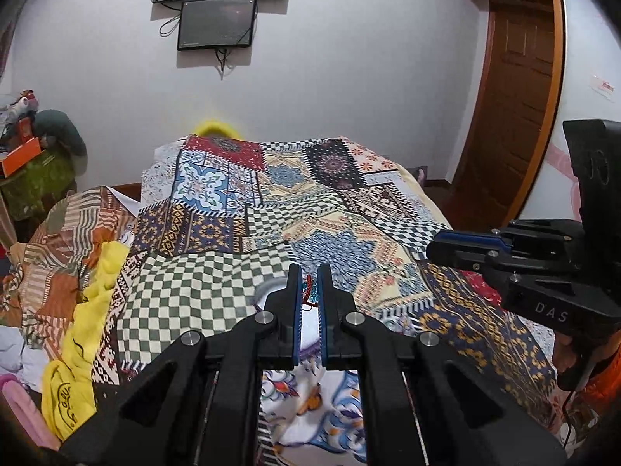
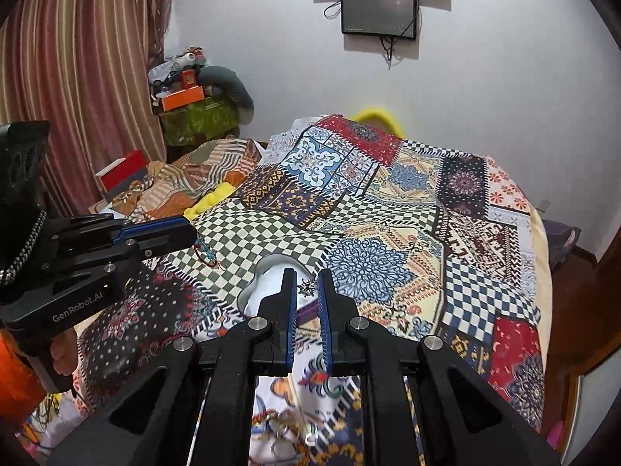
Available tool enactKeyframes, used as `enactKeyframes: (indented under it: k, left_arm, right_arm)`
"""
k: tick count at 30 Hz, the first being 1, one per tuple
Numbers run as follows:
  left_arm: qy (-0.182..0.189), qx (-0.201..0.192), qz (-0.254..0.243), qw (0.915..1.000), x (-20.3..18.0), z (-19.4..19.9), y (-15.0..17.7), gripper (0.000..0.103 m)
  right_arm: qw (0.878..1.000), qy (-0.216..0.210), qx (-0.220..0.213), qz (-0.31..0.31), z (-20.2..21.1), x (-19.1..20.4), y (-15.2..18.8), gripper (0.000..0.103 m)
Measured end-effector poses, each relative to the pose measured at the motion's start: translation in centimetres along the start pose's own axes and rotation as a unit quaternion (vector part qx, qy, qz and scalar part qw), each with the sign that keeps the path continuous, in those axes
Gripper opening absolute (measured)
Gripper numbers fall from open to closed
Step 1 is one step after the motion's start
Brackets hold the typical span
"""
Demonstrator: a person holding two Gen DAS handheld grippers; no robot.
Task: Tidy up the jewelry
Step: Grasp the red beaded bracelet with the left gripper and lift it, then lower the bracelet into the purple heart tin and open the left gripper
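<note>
My left gripper (image 1: pixel 309 283) is shut on a red cord bracelet with teal beads (image 1: pixel 309 291), which also hangs below its tips in the right wrist view (image 2: pixel 205 254). It hovers above a white heart-shaped dish (image 1: pixel 268 291) on the patchwork bedspread. My right gripper (image 2: pixel 307 285) is shut on a small silver star-shaped pendant (image 2: pixel 307 286), just over the same white dish (image 2: pixel 268 275). More rings and chains (image 2: pixel 287 431) lie on the bedspread under the right gripper's body. Each gripper shows in the other's view (image 1: pixel 458 246).
The patchwork bedspread (image 1: pixel 341 209) covers the bed. A yellow cloth (image 1: pixel 89 310) and striped fabric (image 1: pixel 58 256) lie at the left. A red and white box (image 2: pixel 120 173) sits by the curtain. A wooden door (image 1: pixel 516 116) stands at the right. Screens (image 1: pixel 221 4) hang on the wall.
</note>
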State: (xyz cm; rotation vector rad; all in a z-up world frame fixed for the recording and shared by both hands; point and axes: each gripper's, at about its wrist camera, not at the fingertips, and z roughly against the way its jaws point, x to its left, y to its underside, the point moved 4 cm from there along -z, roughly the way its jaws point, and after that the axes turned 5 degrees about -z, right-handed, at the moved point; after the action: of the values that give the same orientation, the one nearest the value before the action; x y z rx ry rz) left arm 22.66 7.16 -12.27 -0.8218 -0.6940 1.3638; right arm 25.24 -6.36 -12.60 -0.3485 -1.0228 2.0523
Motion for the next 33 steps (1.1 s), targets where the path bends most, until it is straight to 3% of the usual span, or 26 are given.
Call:
enactKeyframes:
  k: [7, 19, 33]
  left_arm:
    - [-0.004, 0.014, 0.008, 0.9999, 1.6, -2.5, 0.2, 0.006]
    - [0.02, 0.068, 0.013, 0.9974, 2.3, -7.8, 2.0, 0.006]
    - [0.046, 0.131, 0.01, 0.9903, 2.3, -12.0, 4.5, 0.006]
  right_arm:
    - [1.0, -0.006, 0.014, 0.0, -3.3, -0.1, -0.7, 0.009]
    - [0.998, -0.024, 0.06, 0.022, -7.3, 0.0, -1.0, 0.009]
    - [0.987, -0.058, 0.152, 0.011, -12.4, -0.6, 1.3, 0.009]
